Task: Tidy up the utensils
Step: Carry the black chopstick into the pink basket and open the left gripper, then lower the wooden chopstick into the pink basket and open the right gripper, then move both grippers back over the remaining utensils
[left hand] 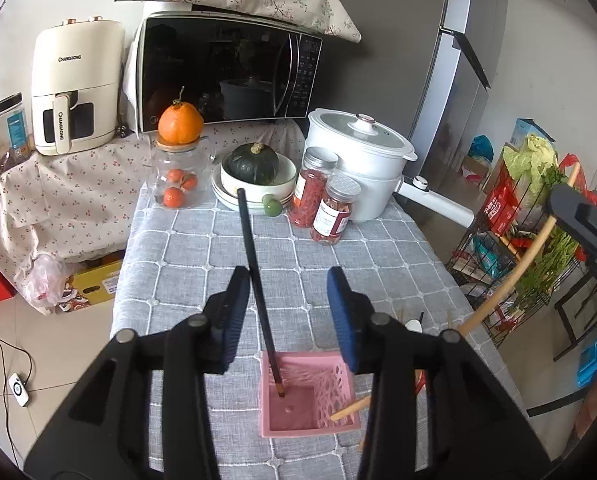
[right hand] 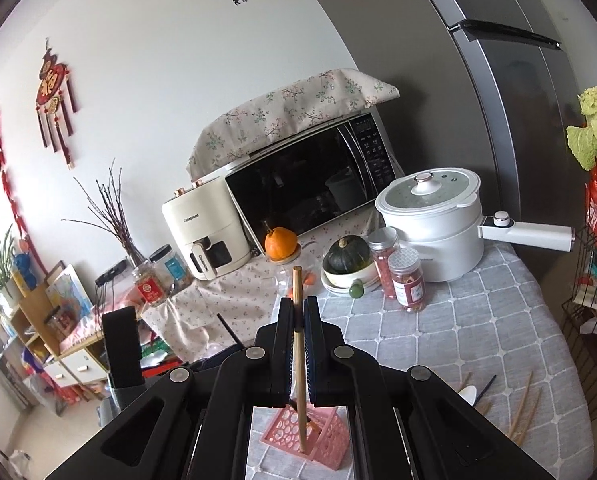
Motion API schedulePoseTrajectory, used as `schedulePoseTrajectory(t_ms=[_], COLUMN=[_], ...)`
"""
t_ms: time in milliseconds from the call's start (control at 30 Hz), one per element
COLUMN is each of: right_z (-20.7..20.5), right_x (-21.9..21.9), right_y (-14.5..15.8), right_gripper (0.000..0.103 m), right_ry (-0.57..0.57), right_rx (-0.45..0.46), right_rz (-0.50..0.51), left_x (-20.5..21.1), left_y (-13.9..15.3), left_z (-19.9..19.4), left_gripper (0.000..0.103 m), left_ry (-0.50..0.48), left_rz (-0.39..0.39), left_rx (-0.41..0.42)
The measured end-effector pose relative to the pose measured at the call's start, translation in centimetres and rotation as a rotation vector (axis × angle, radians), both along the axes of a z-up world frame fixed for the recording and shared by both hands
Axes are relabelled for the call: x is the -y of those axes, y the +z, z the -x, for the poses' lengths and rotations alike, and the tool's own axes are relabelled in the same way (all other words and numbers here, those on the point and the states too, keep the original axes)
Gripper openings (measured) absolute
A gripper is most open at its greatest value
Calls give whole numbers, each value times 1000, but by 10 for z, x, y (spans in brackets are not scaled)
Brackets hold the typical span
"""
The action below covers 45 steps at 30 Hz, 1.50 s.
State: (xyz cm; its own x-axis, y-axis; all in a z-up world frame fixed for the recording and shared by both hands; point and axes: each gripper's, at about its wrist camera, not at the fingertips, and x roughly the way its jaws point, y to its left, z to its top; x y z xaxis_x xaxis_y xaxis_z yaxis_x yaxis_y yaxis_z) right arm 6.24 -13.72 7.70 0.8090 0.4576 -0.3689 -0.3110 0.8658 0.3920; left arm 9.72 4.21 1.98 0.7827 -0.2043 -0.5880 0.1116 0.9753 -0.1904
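Note:
A pink perforated holder (left hand: pixel 294 416) stands on the grey checked tablecloth (left hand: pixel 194 248), just below my left gripper (left hand: pixel 288 280). That gripper is open. A black chopstick (left hand: pixel 258 280) stands between its fingers, close to the left pad, with its lower tip in the holder. My right gripper (right hand: pixel 298 312) is shut on a wooden chopstick (right hand: pixel 298 360), held upright with its lower end at the pink holder (right hand: pixel 330 446). In the left wrist view the right gripper (left hand: pixel 578 208) sits at the right edge, and the wooden chopstick (left hand: pixel 518 256) slants down from it towards the holder.
Loose wooden chopsticks (right hand: pixel 524 410), a white spoon (right hand: pixel 468 394) and a dark chopstick (right hand: pixel 486 386) lie on the cloth to the right. Two red-filled jars (left hand: pixel 330 216), a white pot (left hand: pixel 358 160), a bowl with a green squash (left hand: pixel 254 176) and a glass jar (left hand: pixel 178 176) stand at the back. A wire rack (left hand: pixel 510 240) flanks the table.

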Motion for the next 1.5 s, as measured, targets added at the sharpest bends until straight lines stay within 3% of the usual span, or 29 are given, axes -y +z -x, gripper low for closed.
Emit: schedulePoseTrajectory(t_ms=[133,267,467,767,800,900,967,1267,1500], right_z=[-2,-6,-28,-41,-41,-38,-33,-10,-7], right_x=[-3,-7,-19,-25,-23,-16,-10,36,88], right_y=[-1,-4,-31,-56,-57,-54,-48,-34,-46], right_gripper=[5,5,5,8,9,30,52,79,85], right_ry=[-4,-4,0,-9,-12,-20,-26,-128,-264], right_rx=[6,-5,-130,-222,-229,-229,-206,-185,-272], right_rz=[0,15,63,96,86,58,43,62,105], left_x=[-9,-17,-24,-29,-29,-27,-25,-2,34], left_y=[-1,-4,-12,-26,-26,-23,-19,7,24], left_z=[2,10,25,31,31,33,35,53,66], left_gripper=[48,59,74,81,81,82,84,95,100], left_ry=[8,25,19,11,13,17,16,6,-77], left_rz=[38,37,27,47,51,60,60,-34,-77], left_rx=[-34,-67,-112,-170,-172,-169,-158,-50,4])
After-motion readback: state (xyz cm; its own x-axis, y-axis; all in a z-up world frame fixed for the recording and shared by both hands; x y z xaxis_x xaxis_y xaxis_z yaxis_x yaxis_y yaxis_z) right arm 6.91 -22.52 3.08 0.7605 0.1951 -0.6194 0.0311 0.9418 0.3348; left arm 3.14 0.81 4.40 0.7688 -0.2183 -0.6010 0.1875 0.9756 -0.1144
